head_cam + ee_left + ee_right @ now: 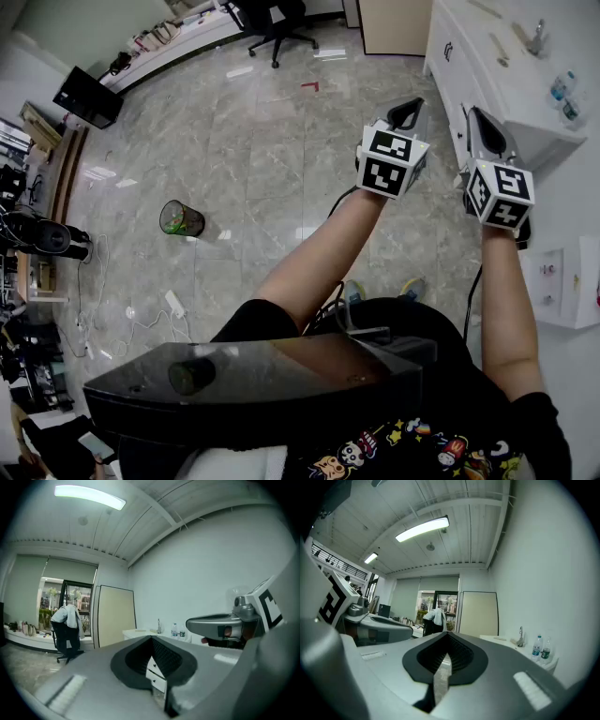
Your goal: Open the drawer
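Item: drawer (444,58), in the white cabinet (497,70) front, ahead of the 2 grippers, apart from them.
Handling: likely rigid, light, sliding straight out.
Hold: small dark pull (154,666).
Left gripper (407,113): fingers (93,677) narrow, empty.
Right gripper (481,127): fingers narrow, empty.

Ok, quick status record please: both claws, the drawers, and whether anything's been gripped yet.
left claw: narrow gap, empty, held up in the air
right claw: narrow gap, empty, by the cabinet's front edge
cabinet: white, on the right, bottles on top
drawers: shut, fronts flush, visible through the left claw's gap
contact: none, no handle gripped
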The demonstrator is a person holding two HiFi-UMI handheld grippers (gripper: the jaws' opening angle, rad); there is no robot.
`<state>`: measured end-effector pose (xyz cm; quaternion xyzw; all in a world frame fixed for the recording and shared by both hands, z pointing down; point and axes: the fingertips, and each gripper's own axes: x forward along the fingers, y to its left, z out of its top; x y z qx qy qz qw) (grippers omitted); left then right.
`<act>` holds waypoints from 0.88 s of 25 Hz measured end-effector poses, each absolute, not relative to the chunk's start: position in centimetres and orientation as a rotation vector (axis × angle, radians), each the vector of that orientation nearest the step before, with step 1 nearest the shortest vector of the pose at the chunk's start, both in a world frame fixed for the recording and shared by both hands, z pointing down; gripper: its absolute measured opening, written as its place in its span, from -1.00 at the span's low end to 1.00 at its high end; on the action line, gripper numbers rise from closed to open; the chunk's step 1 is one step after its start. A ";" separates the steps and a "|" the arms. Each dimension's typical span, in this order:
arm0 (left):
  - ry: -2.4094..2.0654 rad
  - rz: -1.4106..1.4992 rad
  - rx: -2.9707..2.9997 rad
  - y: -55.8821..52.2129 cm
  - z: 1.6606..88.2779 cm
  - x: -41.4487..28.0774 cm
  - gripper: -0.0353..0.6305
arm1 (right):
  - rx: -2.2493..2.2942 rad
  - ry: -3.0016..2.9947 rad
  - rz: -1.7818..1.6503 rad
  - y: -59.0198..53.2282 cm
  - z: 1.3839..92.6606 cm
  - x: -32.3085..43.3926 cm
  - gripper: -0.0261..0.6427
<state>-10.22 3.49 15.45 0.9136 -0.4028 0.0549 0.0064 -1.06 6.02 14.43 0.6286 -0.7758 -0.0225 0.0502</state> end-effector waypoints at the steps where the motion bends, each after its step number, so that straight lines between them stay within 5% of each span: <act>1: -1.258 0.173 2.860 3.4 15.4 -10.3 -0.89 | 1.916 -2.362 -0.066 5.9 14.4 -1.2 -0.86; 13: -1.202 0.185 2.864 1.7 15.9 -9.8 -0.89 | 1.960 -2.359 -0.052 4.4 14.6 -0.9 -0.86; 22: -1.077 0.276 2.892 -1.8 20.2 -0.2 -0.89 | 1.982 -2.335 0.001 1.8 18.2 7.1 -0.86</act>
